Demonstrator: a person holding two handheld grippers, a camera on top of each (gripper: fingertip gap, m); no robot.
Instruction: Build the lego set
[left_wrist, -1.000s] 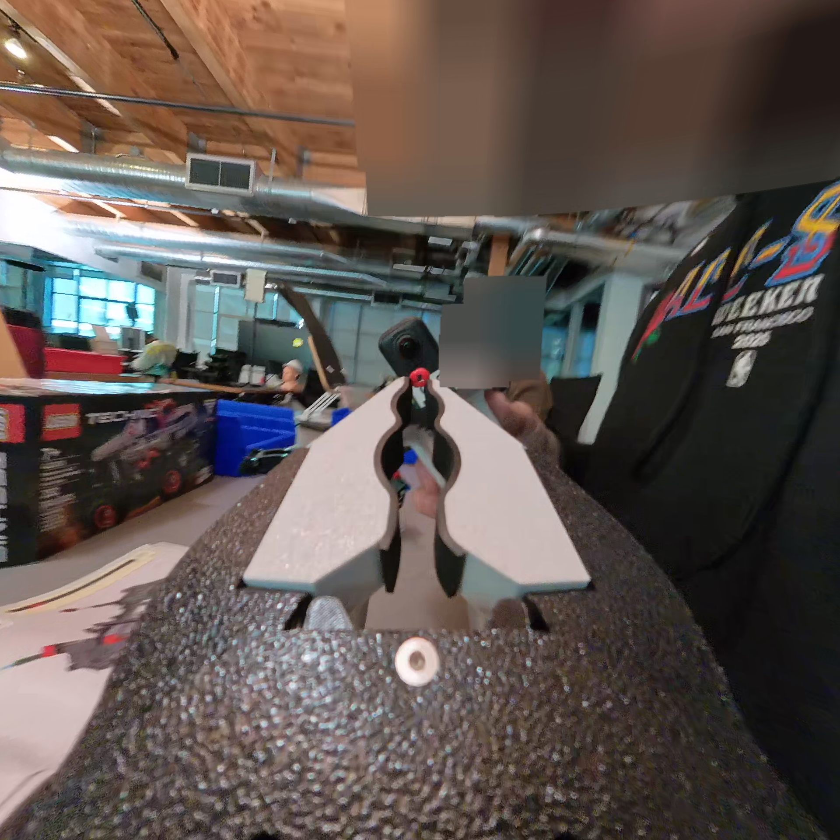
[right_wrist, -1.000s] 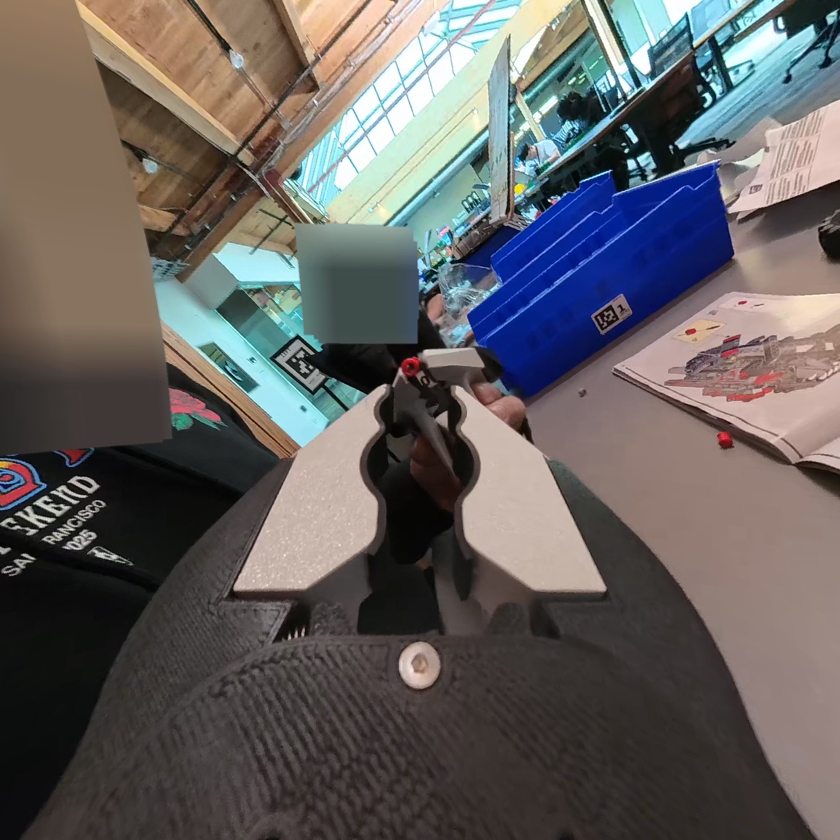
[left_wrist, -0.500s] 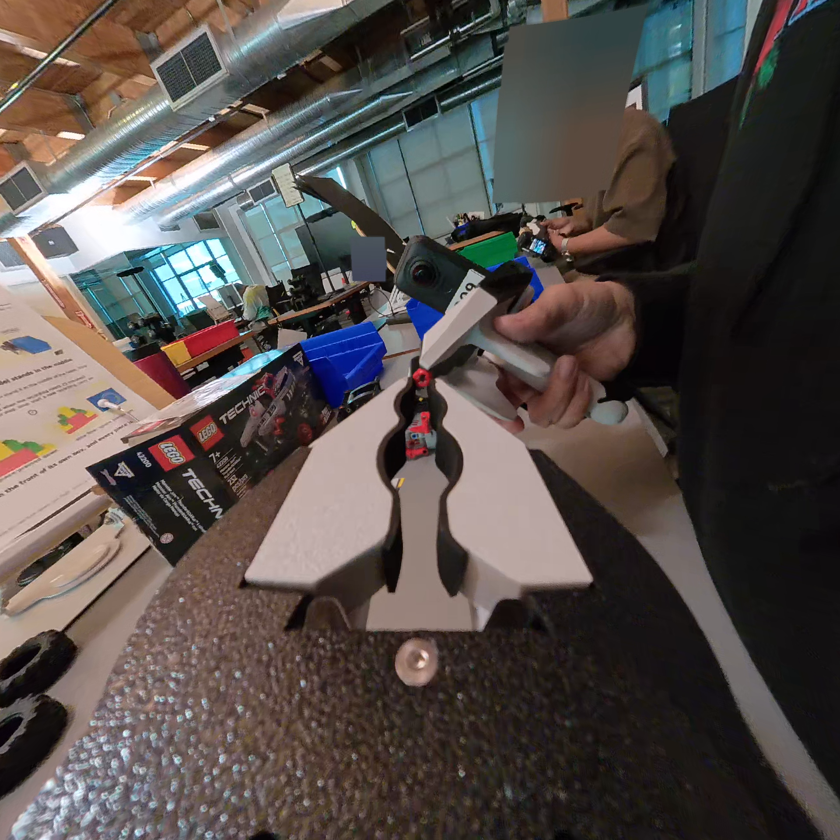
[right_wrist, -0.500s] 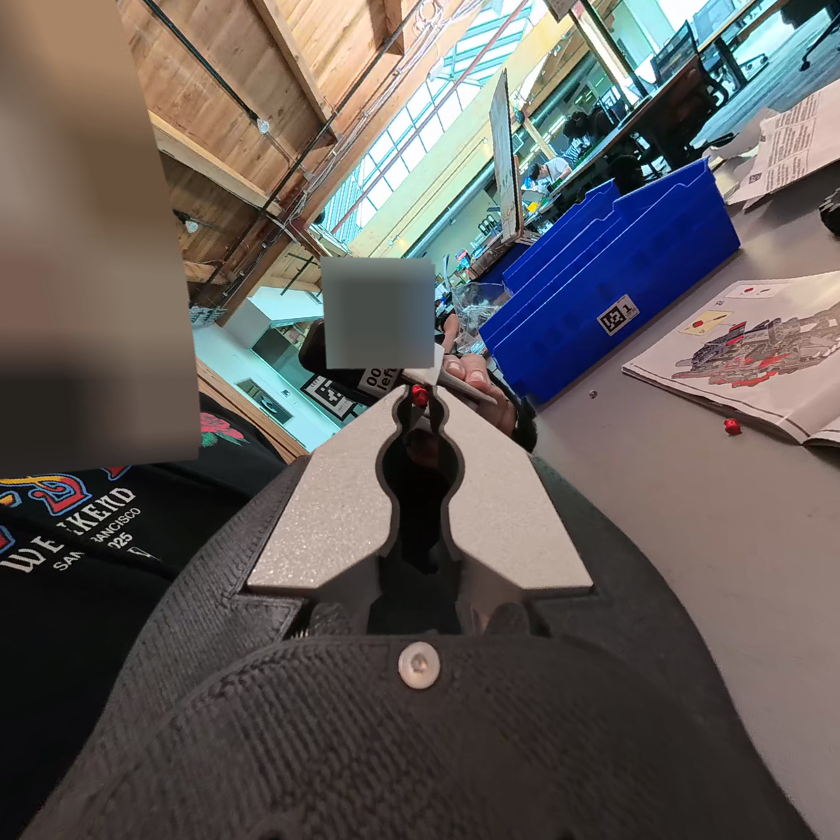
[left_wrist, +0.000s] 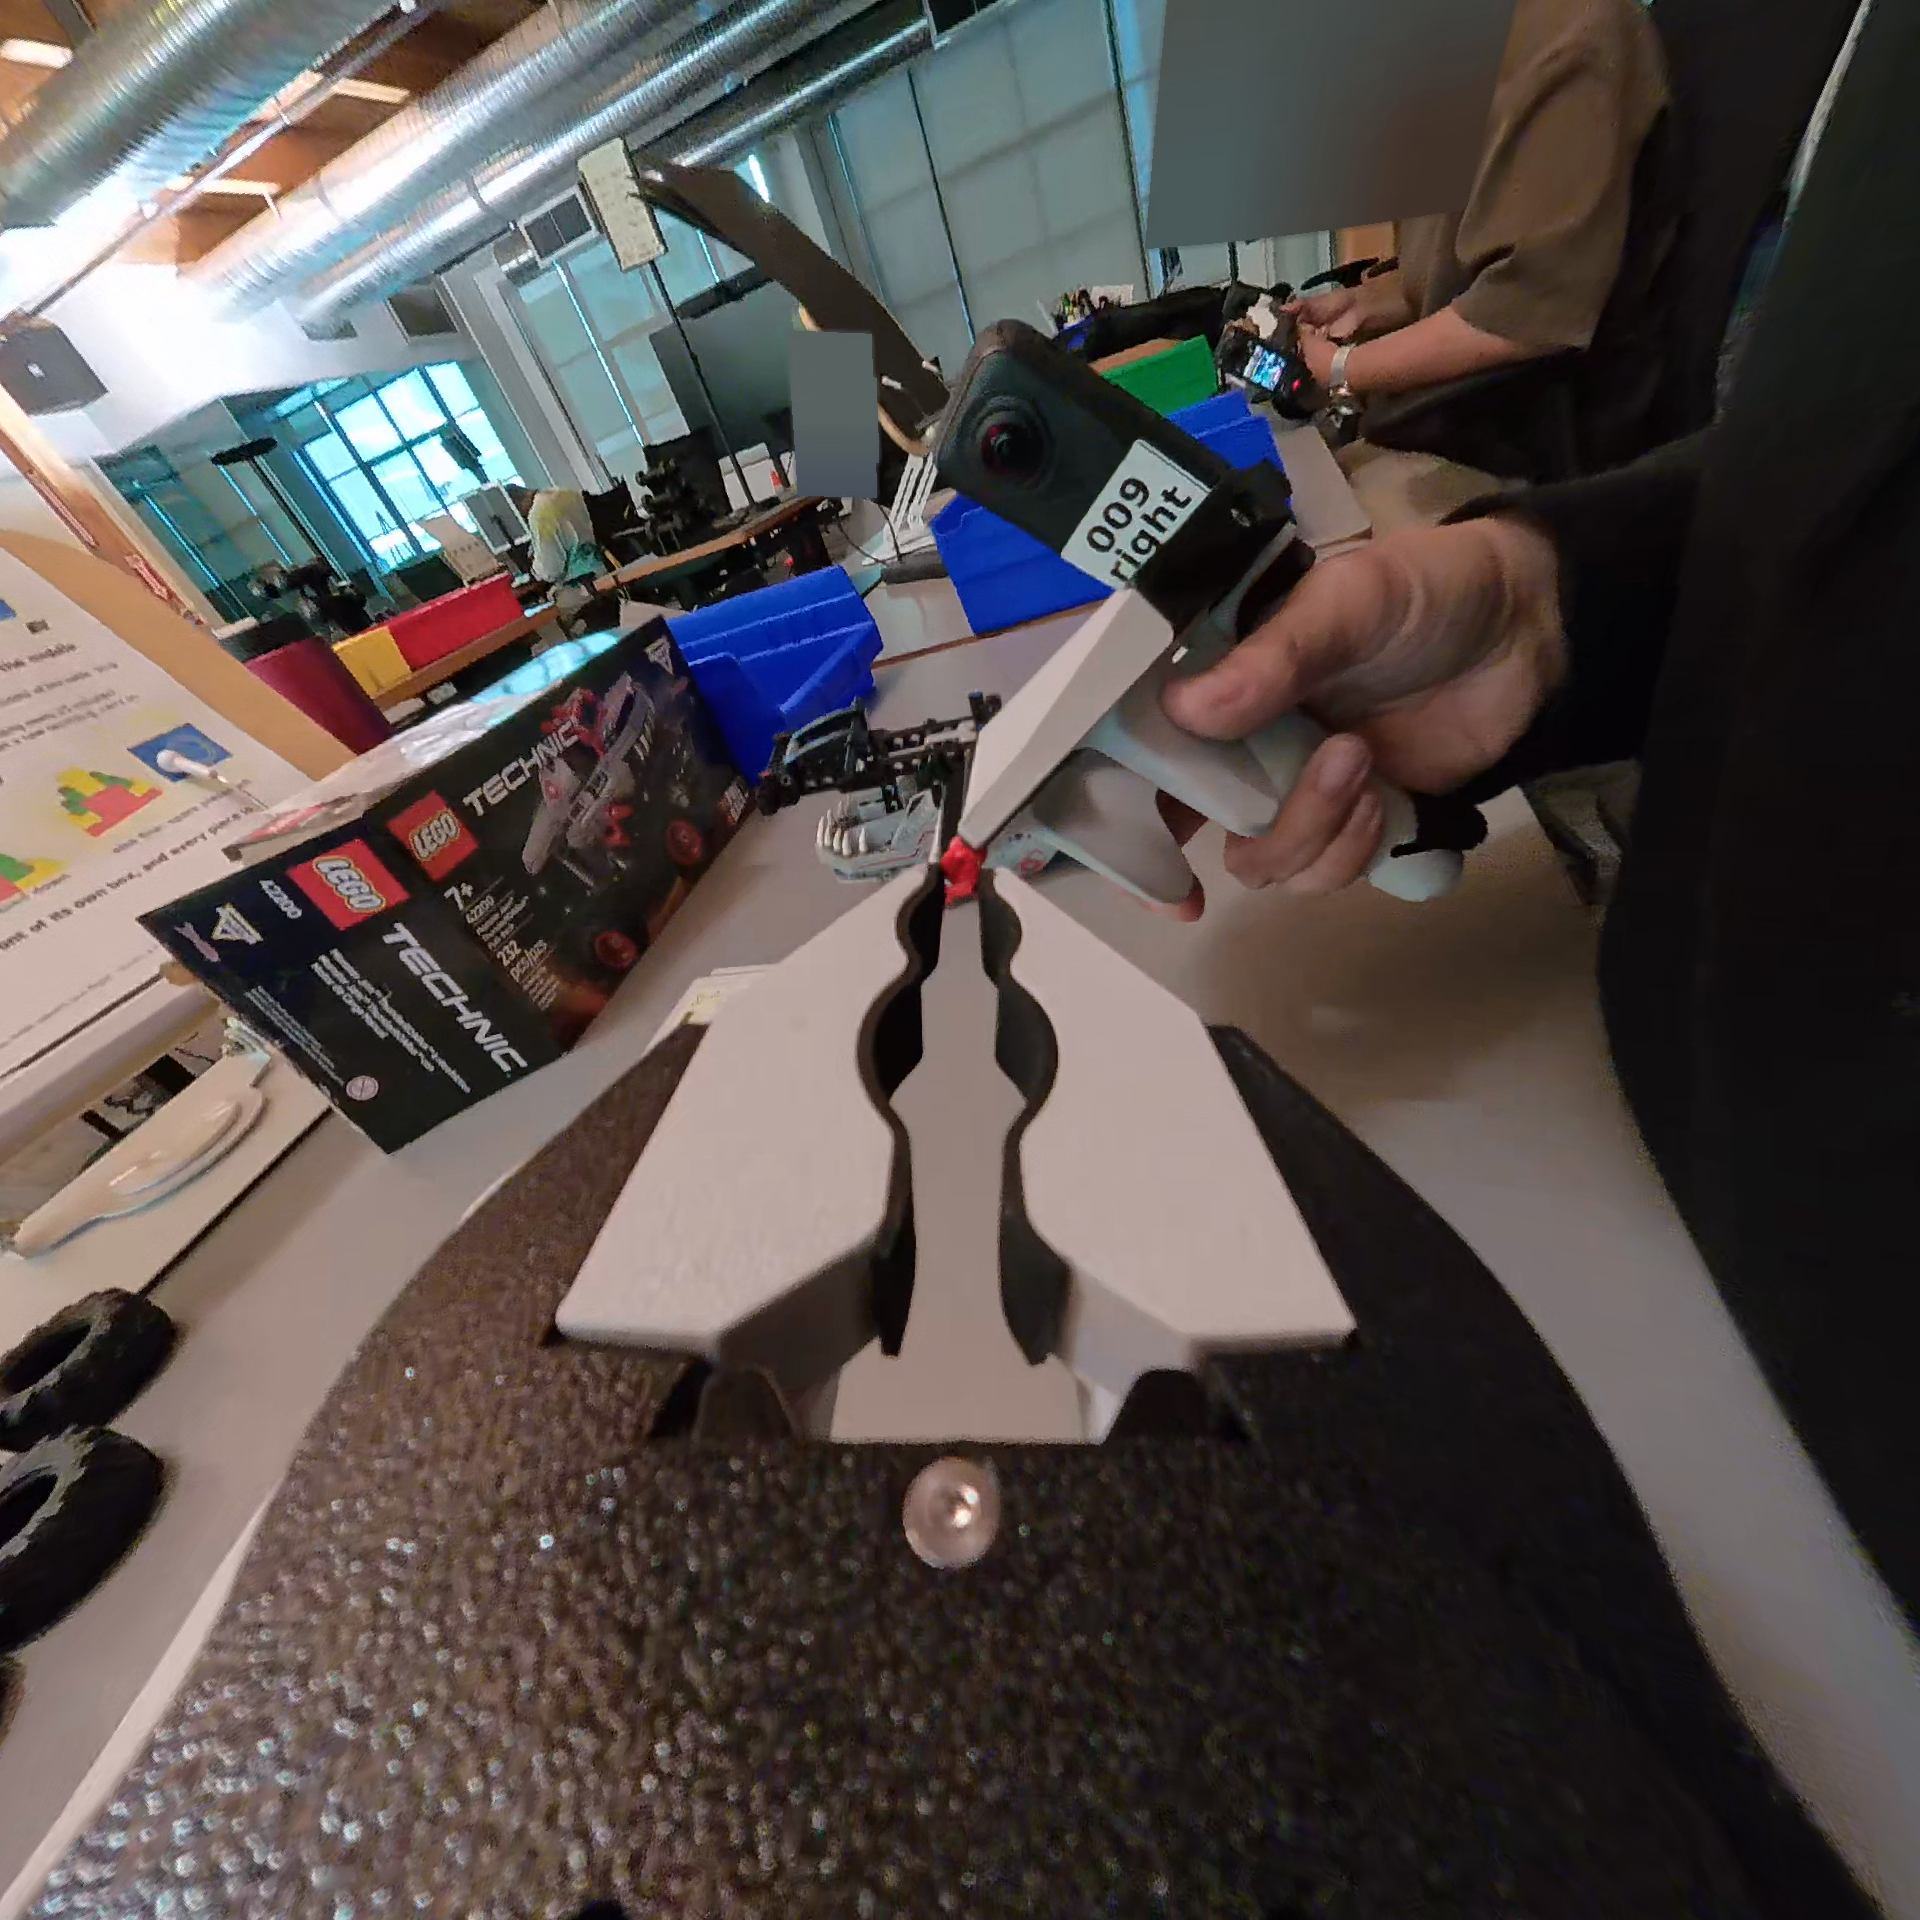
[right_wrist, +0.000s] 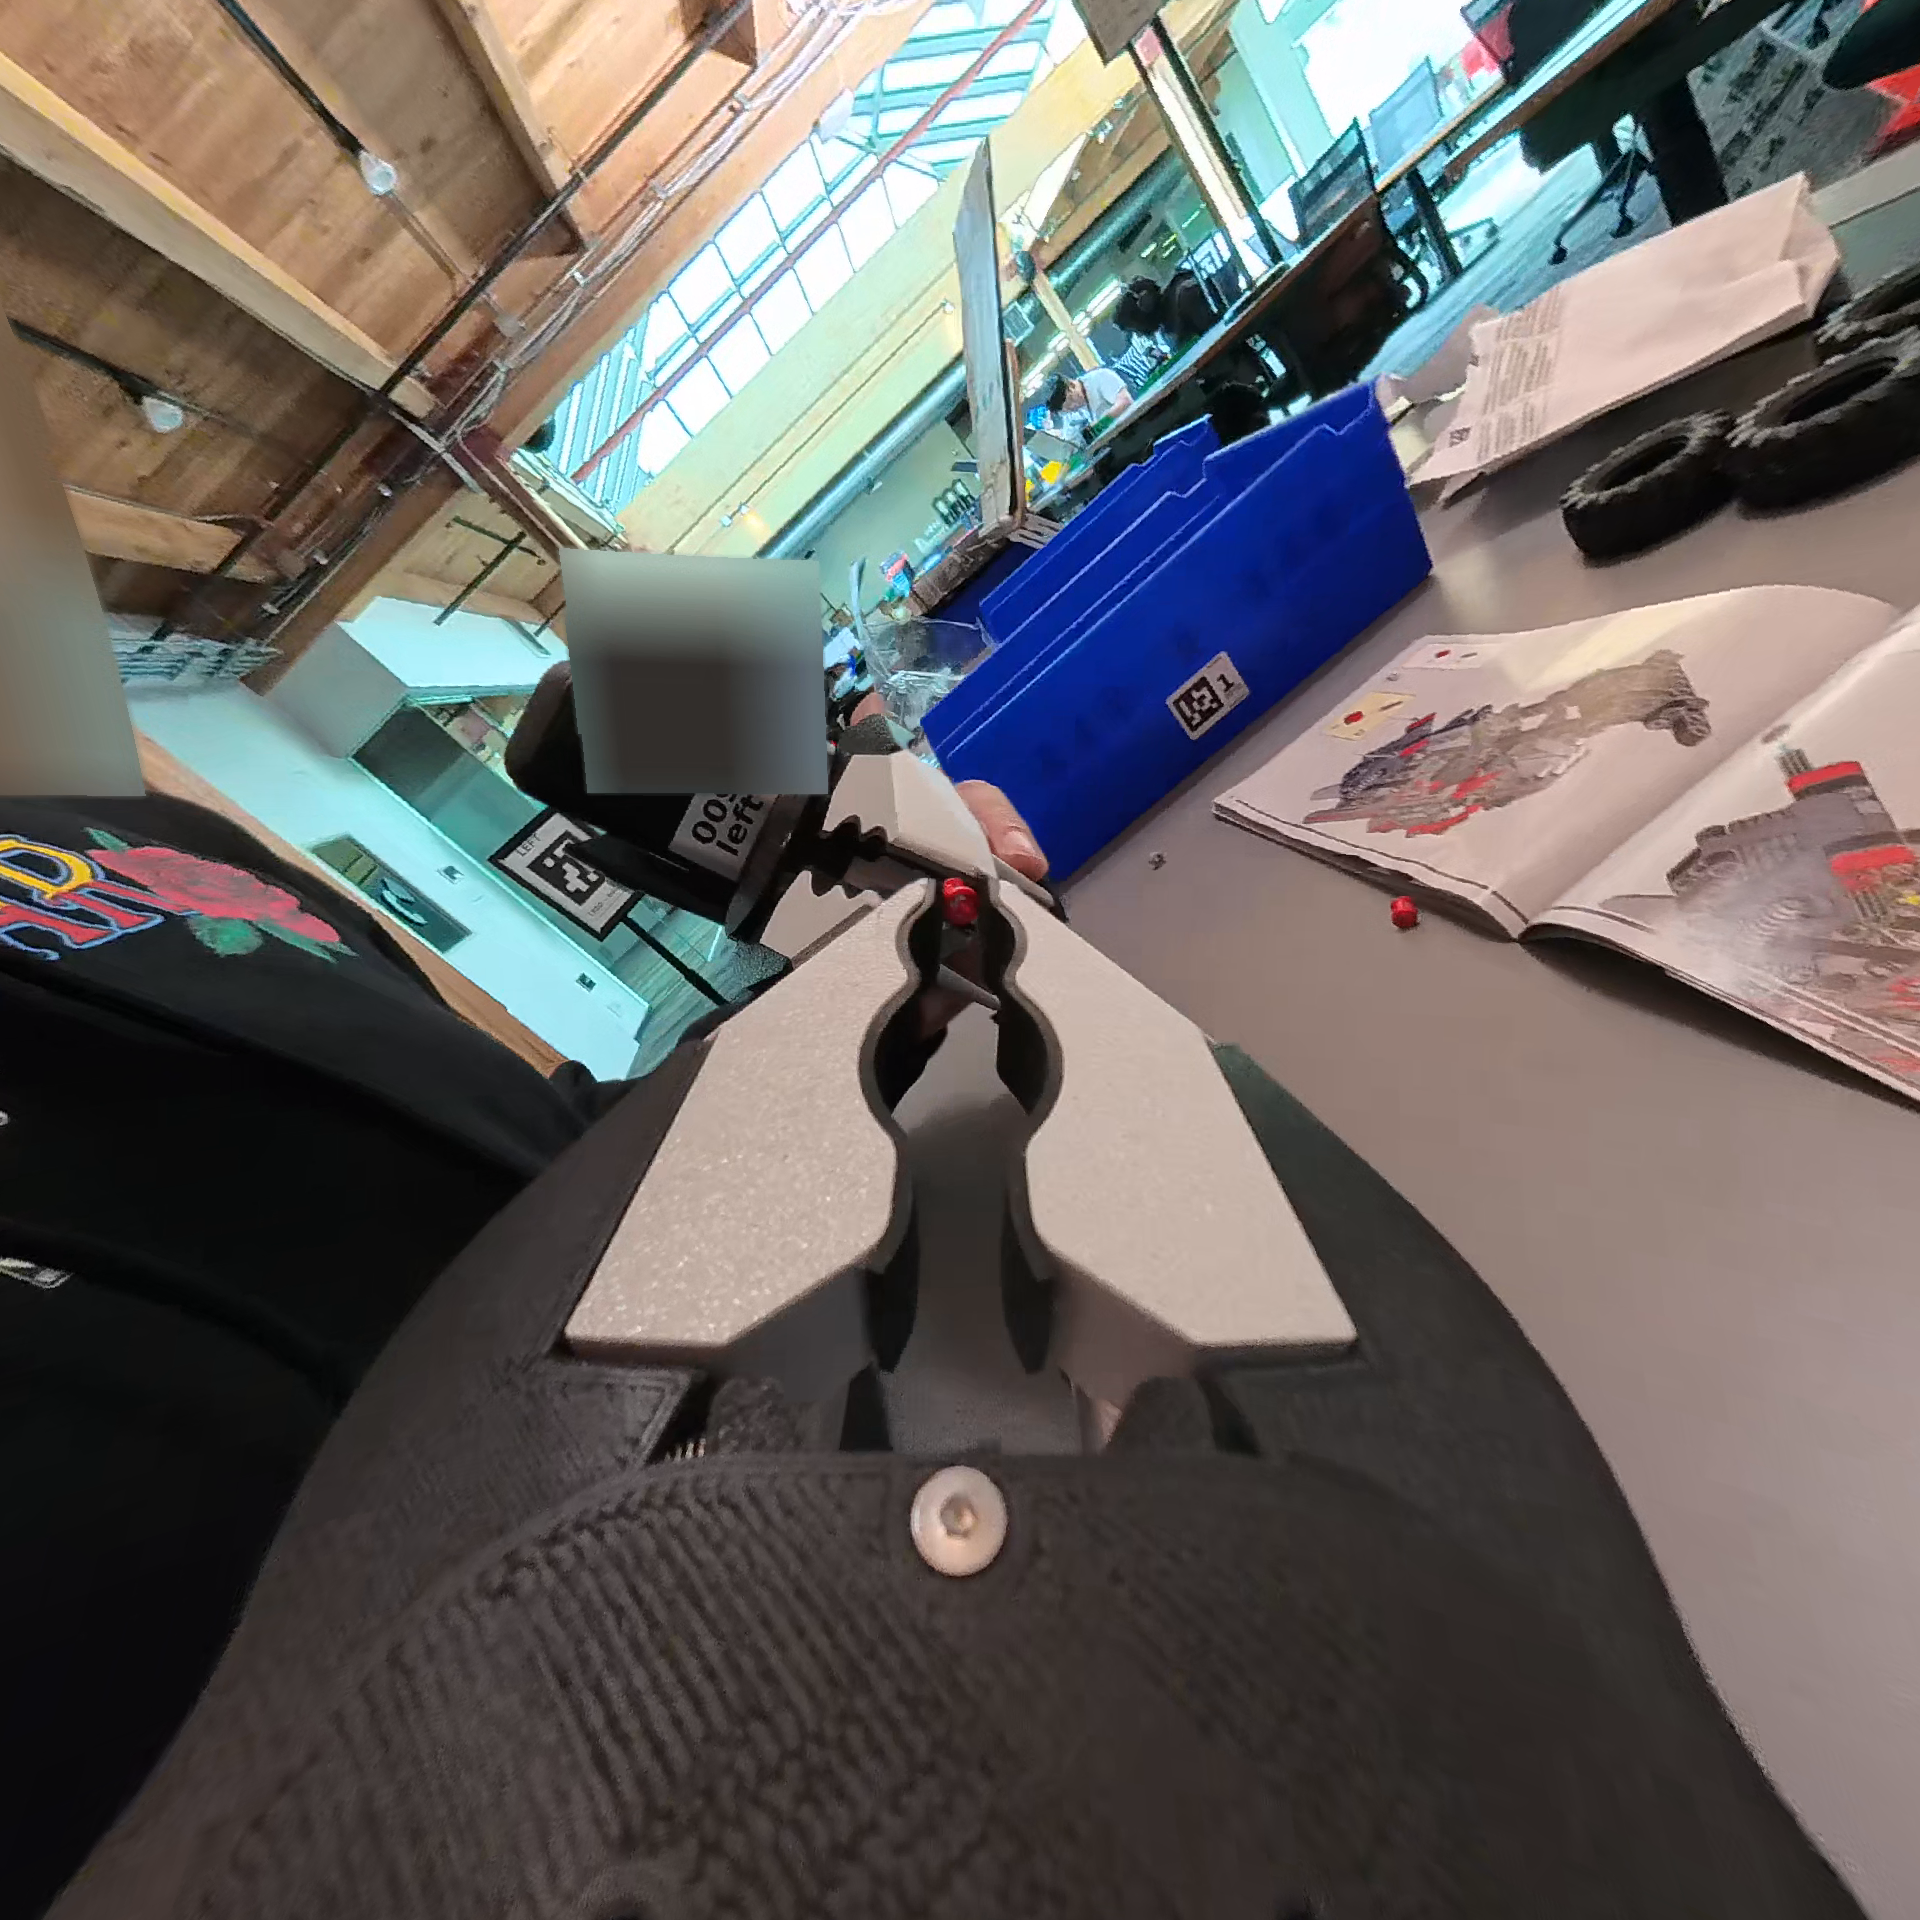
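Both grippers had swung down toward the tabletop (right_wrist: 1351, 1195), left gripper (left_wrist: 961, 883) and right gripper (right_wrist: 961, 899) each pinched on one small red piece (left_wrist: 962, 862), suggesting a handover.

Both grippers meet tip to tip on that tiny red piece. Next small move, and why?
Probably ease the right gripper open and back off. The red piece sits pinched at the left gripper tips, both tips meeting on it, so one grip seems enough. Which one truly holds it is unclear.

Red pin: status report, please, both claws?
Left claw and right claw tip to tip, both pinching the red pin. Which claw carries it: cannot tell. Pin off the table; nothing in the way.
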